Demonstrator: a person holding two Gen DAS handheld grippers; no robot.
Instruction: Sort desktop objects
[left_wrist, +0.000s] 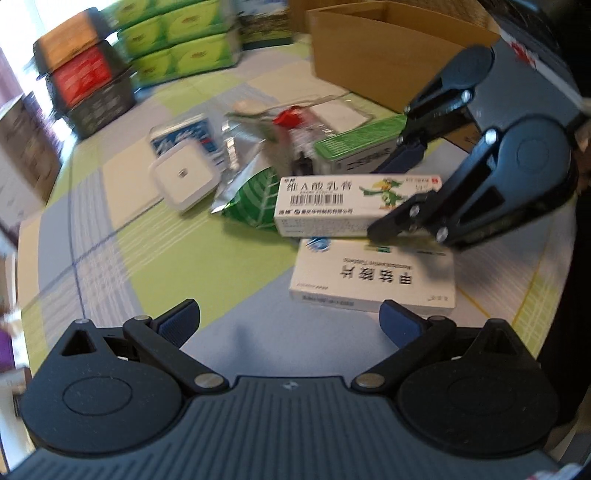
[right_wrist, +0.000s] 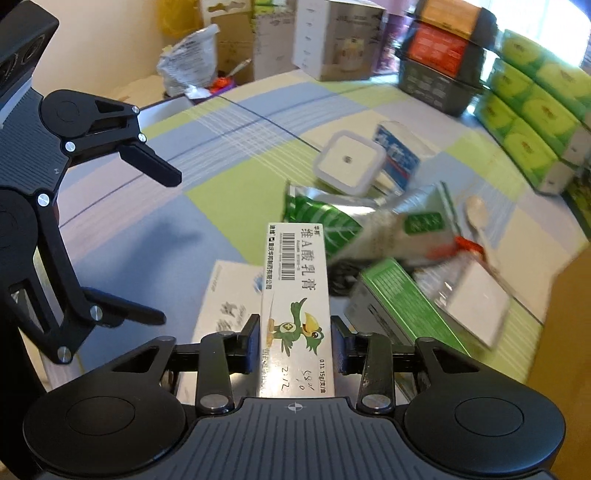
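Your left gripper (left_wrist: 290, 323) hangs wide open and empty over bare blue-and-green checked tablecloth (left_wrist: 155, 258), open room stretching to its left, a flat white medicine carton (left_wrist: 373, 280) just ahead. Your right gripper (right_wrist: 294, 341) is clamped across the near end of the long white ointment box with the green cartoon bird (right_wrist: 295, 295), lifted above that carton. The box's long axis runs straight out along the fingers toward the clutter, the brown cardboard box (left_wrist: 388, 55) standing at far right.

A lived-in home room: checked tablecloth (left_wrist: 147, 236), stacked tissue packs (left_wrist: 184, 40), cardboard boxes (right_wrist: 236, 48) against the wall.
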